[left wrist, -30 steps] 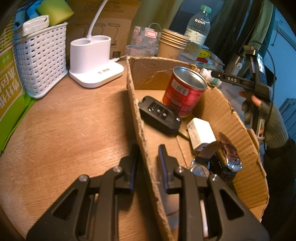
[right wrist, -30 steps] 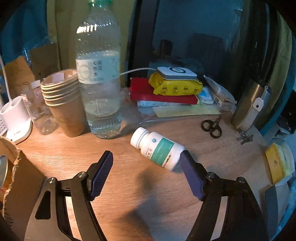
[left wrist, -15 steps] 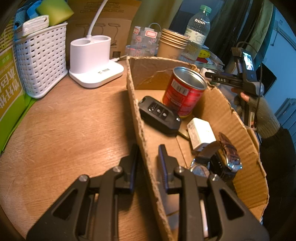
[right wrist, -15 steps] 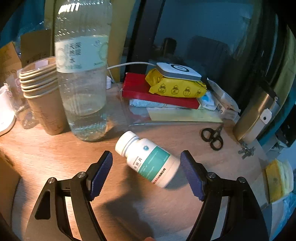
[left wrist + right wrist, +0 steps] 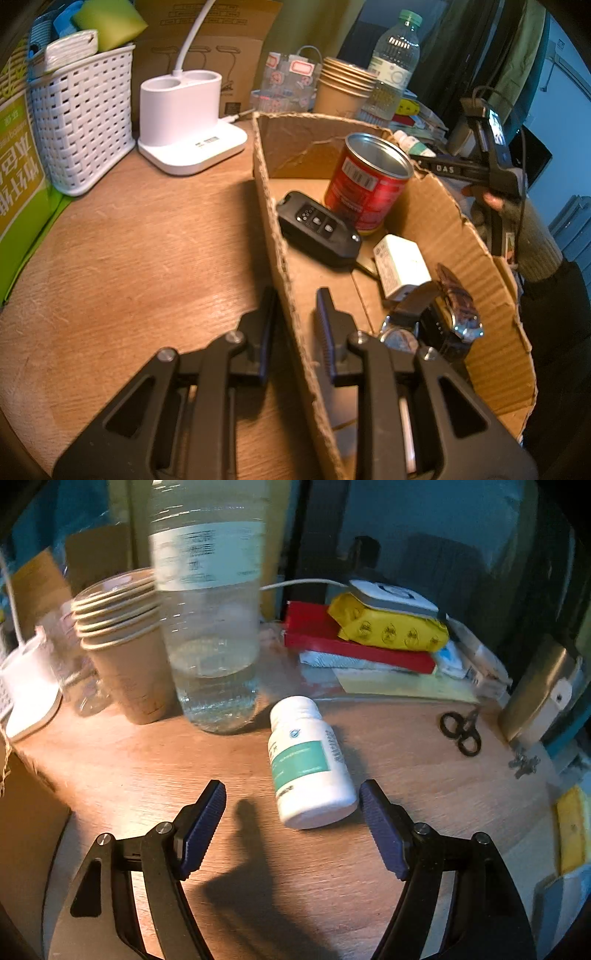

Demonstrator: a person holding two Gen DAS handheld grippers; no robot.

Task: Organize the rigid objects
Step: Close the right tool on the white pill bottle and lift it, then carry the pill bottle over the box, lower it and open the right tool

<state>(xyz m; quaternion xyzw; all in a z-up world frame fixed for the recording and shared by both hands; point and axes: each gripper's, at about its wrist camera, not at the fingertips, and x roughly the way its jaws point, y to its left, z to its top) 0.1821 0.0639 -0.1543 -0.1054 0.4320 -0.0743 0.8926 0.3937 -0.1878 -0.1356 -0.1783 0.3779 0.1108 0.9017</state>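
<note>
My left gripper (image 5: 293, 299) straddles the near left wall of the open cardboard box (image 5: 443, 221), one finger outside and one inside, shut on that wall. Inside the box are a red can (image 5: 369, 184), a black car key (image 5: 317, 229), a white charger (image 5: 400, 266) and a wristwatch (image 5: 443, 321). A white pill bottle (image 5: 306, 764) with a green label lies on its side on the wooden table. My right gripper (image 5: 291, 792) is open, with the bottle's base end between its blue pads, neither clearly touching. The left wrist view shows the right gripper (image 5: 432, 162) beyond the box.
A water bottle (image 5: 210, 627) and stacked paper cups (image 5: 125, 646) stand just behind the pill bottle. Small scissors (image 5: 461, 731) lie to its right, books and a yellow pack (image 5: 388, 627) behind. A white basket (image 5: 81, 122) and lamp base (image 5: 188, 125) stand left of the box.
My right gripper came closer to the pill bottle and rolled slightly; the bottle now lies lengthwise between the fingertips. The left gripper and the box have not moved.
</note>
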